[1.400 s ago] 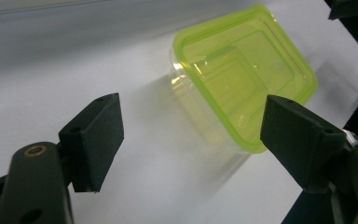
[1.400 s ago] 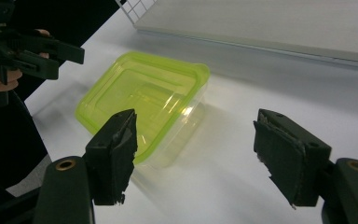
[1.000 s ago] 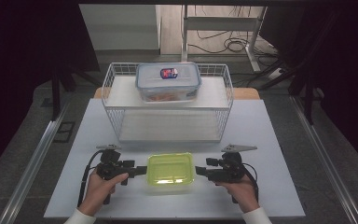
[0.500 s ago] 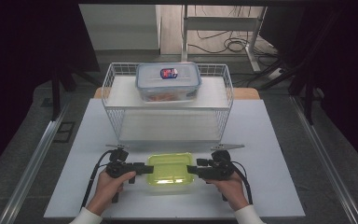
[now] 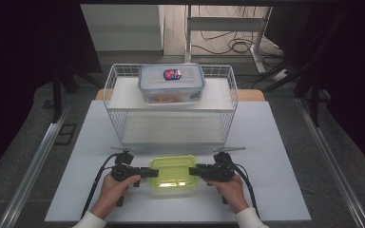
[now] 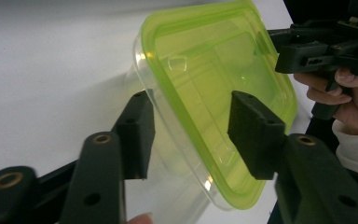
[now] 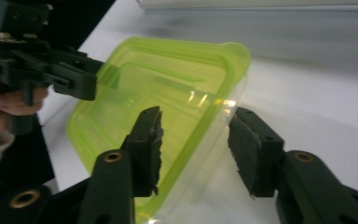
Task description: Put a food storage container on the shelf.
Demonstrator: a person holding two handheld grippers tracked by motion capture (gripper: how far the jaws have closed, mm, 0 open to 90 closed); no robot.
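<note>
A clear container with a lime-green lid [image 5: 173, 173] sits on the white table [image 5: 275, 142] near its front edge. My left gripper [image 5: 153, 172] reaches in from the left, and its jaws straddle the container's left end [image 6: 191, 93]. My right gripper [image 5: 192, 171] does the same at the right end [image 7: 177, 93]. Both pairs of jaws have just been closing. In each gripper view one pad [image 6: 256, 135] [image 7: 147, 144] lies over the lid and the other beside the clear wall, with no firm press visible. Both grippers are open.
A white wire basket [image 5: 109, 90] stands behind the container at mid-table. On its upper shelf rests a clear box with a blue-rimmed lid [image 5: 171, 83]. Black cables trail from both grippers toward the front edge. Dark floor and metal rails flank the table.
Both hands have sunk a little toward the table. The jaws of both grippers have narrowed around the container's ends. The container has stayed in place.
</note>
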